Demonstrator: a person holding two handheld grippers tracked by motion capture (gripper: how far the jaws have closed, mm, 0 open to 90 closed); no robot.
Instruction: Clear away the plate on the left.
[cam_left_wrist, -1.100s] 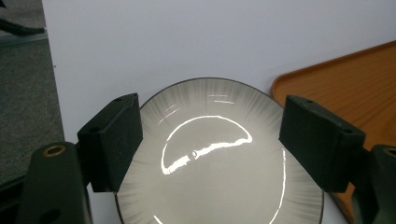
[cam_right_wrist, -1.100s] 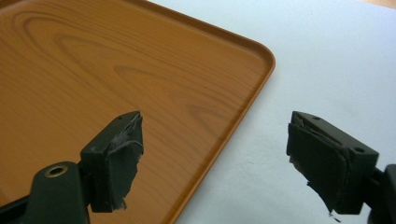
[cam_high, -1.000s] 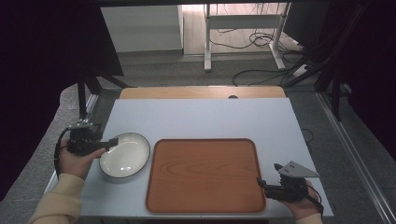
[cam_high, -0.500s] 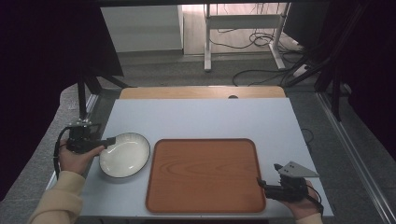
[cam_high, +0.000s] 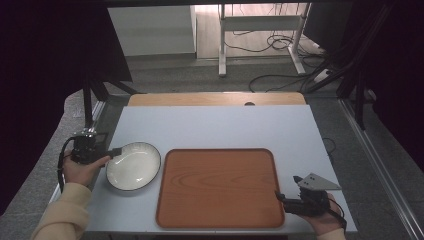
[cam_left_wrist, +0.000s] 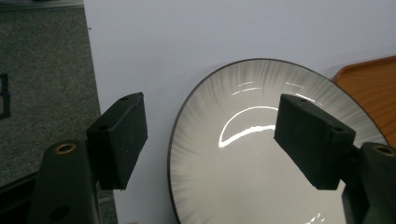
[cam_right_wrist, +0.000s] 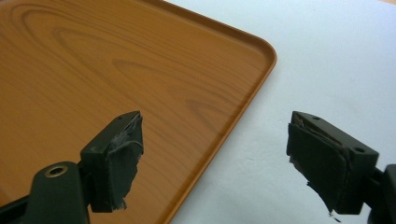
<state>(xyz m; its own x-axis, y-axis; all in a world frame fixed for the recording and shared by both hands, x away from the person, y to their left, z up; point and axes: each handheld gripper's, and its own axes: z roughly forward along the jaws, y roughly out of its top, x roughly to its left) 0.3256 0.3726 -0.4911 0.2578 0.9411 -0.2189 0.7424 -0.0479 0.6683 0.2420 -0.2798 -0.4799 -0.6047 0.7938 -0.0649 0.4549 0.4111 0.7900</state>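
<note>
A white plate with a dark rim lies on the table at the left, beside a wooden tray. My left gripper is held level at the plate's left rim. In the left gripper view it is open, with the plate's rim between its jaws and not touched. My right gripper sits at the tray's right edge near the front. In the right gripper view it is open, one jaw over the tray and the other over the bare table.
The pale table has a wooden strip along its far edge. A corner of the tray lies just beyond the plate. Cables and a desk frame stand on the floor behind.
My left gripper has drawn back slightly to the left along the plate's rim. The plate, the tray and my right gripper have not moved.
</note>
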